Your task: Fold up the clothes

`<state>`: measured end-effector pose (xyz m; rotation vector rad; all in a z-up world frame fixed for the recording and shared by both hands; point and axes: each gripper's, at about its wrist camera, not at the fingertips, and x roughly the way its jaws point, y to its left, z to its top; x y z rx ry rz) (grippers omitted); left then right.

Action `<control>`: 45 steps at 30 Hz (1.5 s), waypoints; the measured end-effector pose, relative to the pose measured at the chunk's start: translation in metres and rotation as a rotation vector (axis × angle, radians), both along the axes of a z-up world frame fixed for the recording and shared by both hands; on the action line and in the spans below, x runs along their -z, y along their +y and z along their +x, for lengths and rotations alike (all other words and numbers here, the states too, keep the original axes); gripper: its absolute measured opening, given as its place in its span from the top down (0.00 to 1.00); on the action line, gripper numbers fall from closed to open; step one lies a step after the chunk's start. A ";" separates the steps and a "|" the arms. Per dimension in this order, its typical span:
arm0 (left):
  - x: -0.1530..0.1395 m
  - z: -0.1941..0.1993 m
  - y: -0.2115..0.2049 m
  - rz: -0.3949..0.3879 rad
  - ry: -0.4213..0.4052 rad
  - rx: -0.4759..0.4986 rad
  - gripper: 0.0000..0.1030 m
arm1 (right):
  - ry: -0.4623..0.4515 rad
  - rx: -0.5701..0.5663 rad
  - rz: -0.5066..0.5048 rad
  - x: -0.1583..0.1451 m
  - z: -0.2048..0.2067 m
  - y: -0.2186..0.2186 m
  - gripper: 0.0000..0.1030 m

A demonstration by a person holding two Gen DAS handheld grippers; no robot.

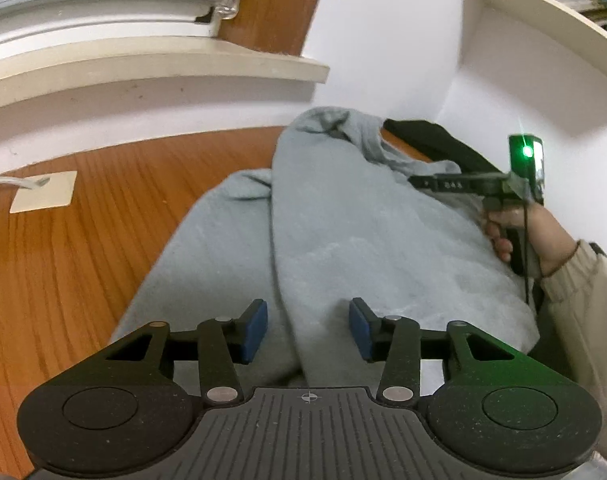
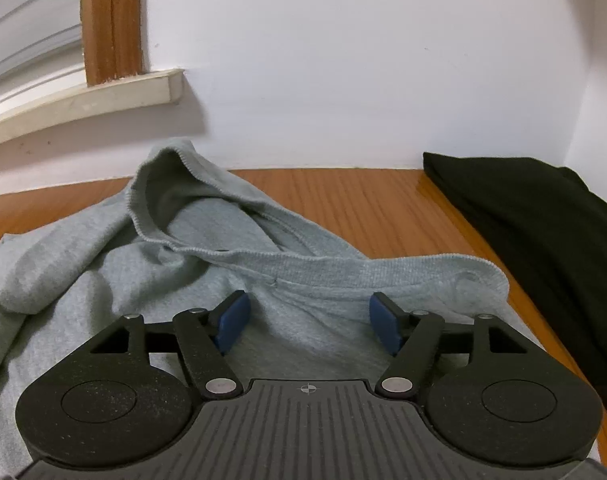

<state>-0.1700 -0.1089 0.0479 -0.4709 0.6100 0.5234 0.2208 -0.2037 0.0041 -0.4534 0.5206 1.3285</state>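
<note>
Grey sweatshirt (image 2: 103, 280): rumpled on the wooden counter (image 2: 363, 196), ribbed hem toward the wall.
Left tongs (image 1: 308, 330): blue pads spread wide, over a fold, gripping nothing.
Right tongs (image 2: 309, 322): wide apart, empty, above the hem.
Black garment (image 2: 543, 216): beside the sweatshirt, in the corner.

We look low and close along each gripper toward the wall — both views share the grey sweatshirt (image 1: 343, 220) (image 2: 163, 280) and black garment (image 1: 435, 140) (image 2: 543, 220).

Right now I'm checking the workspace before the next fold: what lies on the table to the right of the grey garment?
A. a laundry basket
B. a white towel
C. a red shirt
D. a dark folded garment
D: a dark folded garment lies on the wooden table right of the grey garment.
</note>
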 end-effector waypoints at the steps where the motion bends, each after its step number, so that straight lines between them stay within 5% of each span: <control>1: 0.000 0.001 -0.003 0.007 0.003 0.006 0.74 | 0.003 0.001 -0.001 0.000 0.000 0.000 0.35; 3: -0.004 0.004 -0.007 0.035 0.011 0.033 0.97 | 0.010 0.003 -0.002 0.000 0.001 0.000 0.35; 4: -0.008 0.005 -0.009 0.061 0.017 0.032 0.99 | 0.011 0.003 -0.002 0.000 0.002 0.000 0.35; 11: -0.070 -0.003 0.000 0.240 0.015 0.022 0.99 | 0.010 0.005 0.000 0.002 0.001 0.000 0.34; 18: -0.145 -0.008 0.079 0.549 0.156 -0.299 0.97 | 0.009 0.009 0.001 0.003 0.001 0.000 0.33; 20: -0.136 -0.010 0.095 0.515 0.197 -0.326 0.97 | 0.010 0.010 0.001 0.004 0.001 0.000 0.33; 22: -0.121 -0.015 0.099 0.478 0.211 -0.324 0.82 | 0.011 0.011 0.001 0.006 0.001 0.000 0.33; 27: -0.073 -0.041 0.082 0.360 0.190 -0.294 0.81 | 0.011 0.016 0.014 0.008 0.002 0.000 0.32; 30: -0.050 -0.058 0.064 0.289 0.168 -0.271 0.61 | 0.011 0.016 0.014 0.008 0.002 -0.001 0.32; 37: -0.006 -0.086 0.036 0.161 0.136 -0.255 0.53 | 0.007 0.021 0.012 0.008 0.000 -0.001 0.31; 42: 0.010 -0.087 0.028 0.100 0.118 -0.212 0.57 | 0.006 0.025 0.010 0.008 0.000 0.000 0.31; 44: 0.016 -0.087 0.025 0.079 0.112 -0.192 0.69 | 0.006 0.025 0.010 0.008 0.000 0.000 0.31; 45: 0.017 -0.086 0.024 0.081 0.114 -0.176 0.84 | 0.006 0.025 0.010 0.008 0.000 0.000 0.31</control>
